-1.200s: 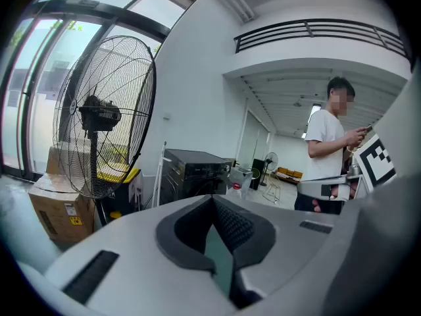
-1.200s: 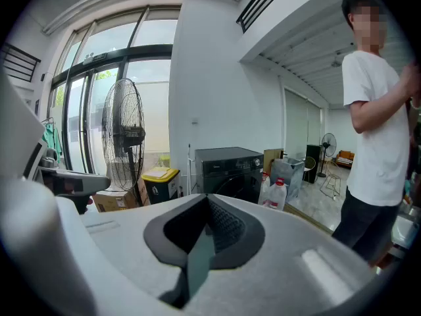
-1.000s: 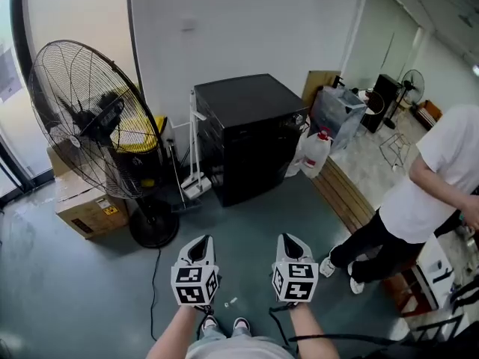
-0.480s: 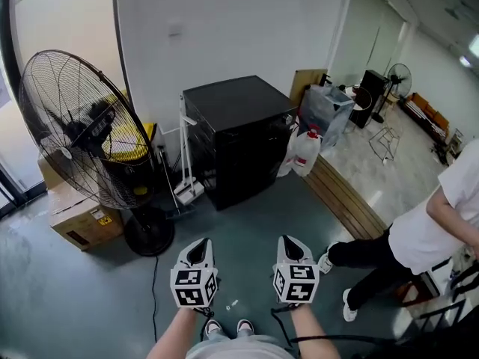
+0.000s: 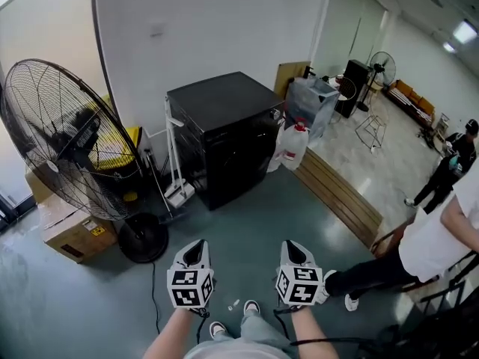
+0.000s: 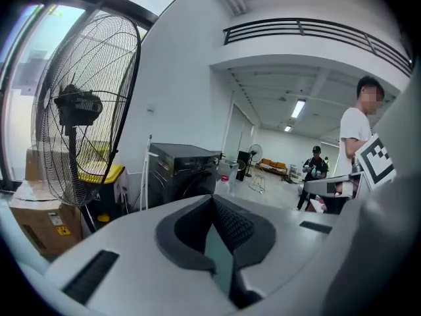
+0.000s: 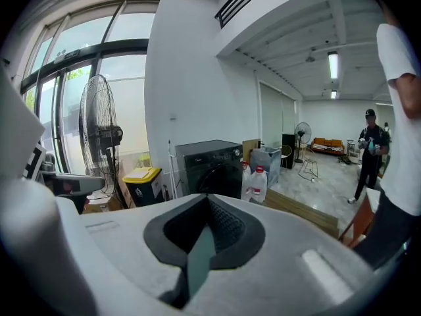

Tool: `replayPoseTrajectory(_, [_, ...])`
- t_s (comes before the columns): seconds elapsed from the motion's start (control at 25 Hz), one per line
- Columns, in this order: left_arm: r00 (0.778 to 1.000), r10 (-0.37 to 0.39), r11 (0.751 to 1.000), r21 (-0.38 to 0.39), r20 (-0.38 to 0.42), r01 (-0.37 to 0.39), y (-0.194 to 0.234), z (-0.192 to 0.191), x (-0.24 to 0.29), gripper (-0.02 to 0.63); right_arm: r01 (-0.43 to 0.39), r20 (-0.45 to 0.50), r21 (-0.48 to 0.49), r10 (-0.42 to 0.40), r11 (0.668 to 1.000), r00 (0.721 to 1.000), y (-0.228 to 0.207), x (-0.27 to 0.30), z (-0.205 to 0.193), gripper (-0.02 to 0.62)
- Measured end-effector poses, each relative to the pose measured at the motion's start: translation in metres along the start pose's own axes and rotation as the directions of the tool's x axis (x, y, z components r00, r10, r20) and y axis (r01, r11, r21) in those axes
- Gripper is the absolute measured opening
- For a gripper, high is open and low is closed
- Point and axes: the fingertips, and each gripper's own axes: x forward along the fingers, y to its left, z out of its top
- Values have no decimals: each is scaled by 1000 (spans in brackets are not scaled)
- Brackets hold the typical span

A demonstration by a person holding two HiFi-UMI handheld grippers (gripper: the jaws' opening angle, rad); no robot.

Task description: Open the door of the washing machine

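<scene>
The black washing machine point(image 5: 224, 137) stands against the white wall with its round front door shut. It also shows in the left gripper view point(image 6: 181, 173) and in the right gripper view point(image 7: 210, 166). Both grippers hang low at the bottom of the head view, well short of the machine. My left gripper point(image 5: 196, 250) is shut with nothing in it, its dark pads meeting point(image 6: 212, 200). My right gripper point(image 5: 293, 248) is also shut and empty point(image 7: 207, 201). Both point toward the machine across the bare floor.
A large pedestal fan point(image 5: 63, 140) stands at the left, with a cardboard box point(image 5: 63, 234) and a yellow-lidded bin point(image 5: 129, 142) behind it. White jugs point(image 5: 293, 146) and a wooden step point(image 5: 337, 197) lie right of the machine. A person in white point(image 5: 441, 238) stands at the right.
The head view has swung, so the machine and fan sit further left. The person in white has slid toward the right edge. Both grippers stay shut, low in the view.
</scene>
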Motion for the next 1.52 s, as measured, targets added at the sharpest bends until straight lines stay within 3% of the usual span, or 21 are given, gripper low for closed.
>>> replayPoseTrajectory(0.36, [1000, 18, 1000, -4, -11, -18, 0, 15, 56, 5, -4, -1, 12, 4, 1000, 1000, -26, 50, 18, 5])
replayPoseTrajectory(1.12, [996, 93, 996, -5, 7, -93, -36, 75, 198, 5, -81, 15, 0, 81, 997, 997, -122, 178, 97, 5])
replayPoseTrajectory(1.52, [993, 117, 993, -2, -3, -117, -40, 84, 239, 5, -97, -1, 15, 97, 995, 995, -151, 219, 108, 5])
